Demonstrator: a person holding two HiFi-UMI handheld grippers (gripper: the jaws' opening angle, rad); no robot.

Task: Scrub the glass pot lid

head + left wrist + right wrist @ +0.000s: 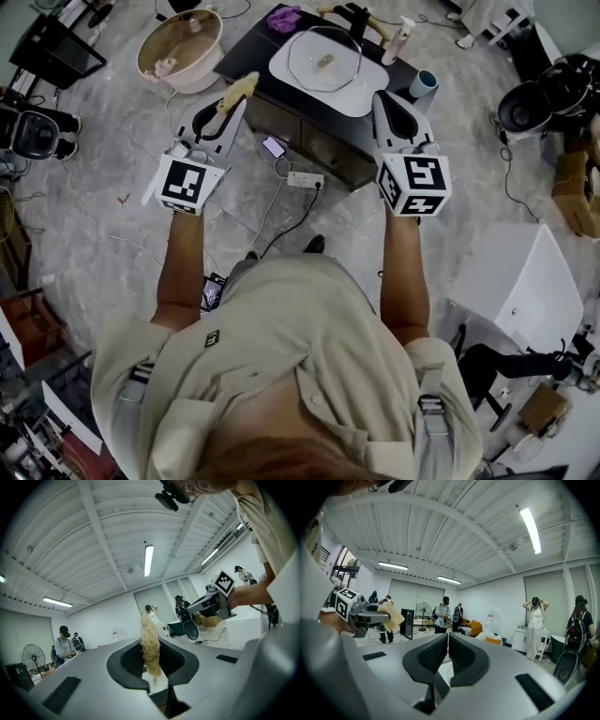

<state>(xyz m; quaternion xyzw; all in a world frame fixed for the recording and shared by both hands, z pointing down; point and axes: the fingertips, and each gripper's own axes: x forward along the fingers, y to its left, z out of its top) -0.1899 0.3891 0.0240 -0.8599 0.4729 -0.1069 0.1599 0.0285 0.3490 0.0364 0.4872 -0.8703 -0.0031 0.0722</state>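
So the left tool [228, 105] is clamped on a straw-coloured fibrous scrubber [242, 87], which stands up between the jaws and pokes out past the tips. The right tool [385, 97] has its jaws pressed together with nothing between them. Both are held up in the air on the near side of the dark tabletop [246, 49], not touching anything on it. The glass lid [323, 58] lies flat on a white tray [361, 94] on that tabletop, well apart from the scrubber and sitting between the two tools, farther out. A purple cloth [283, 17] and a bottle [402, 39] sit along the far edge. Left of the tabletop there's a beige basin [148, 52] on the floor.
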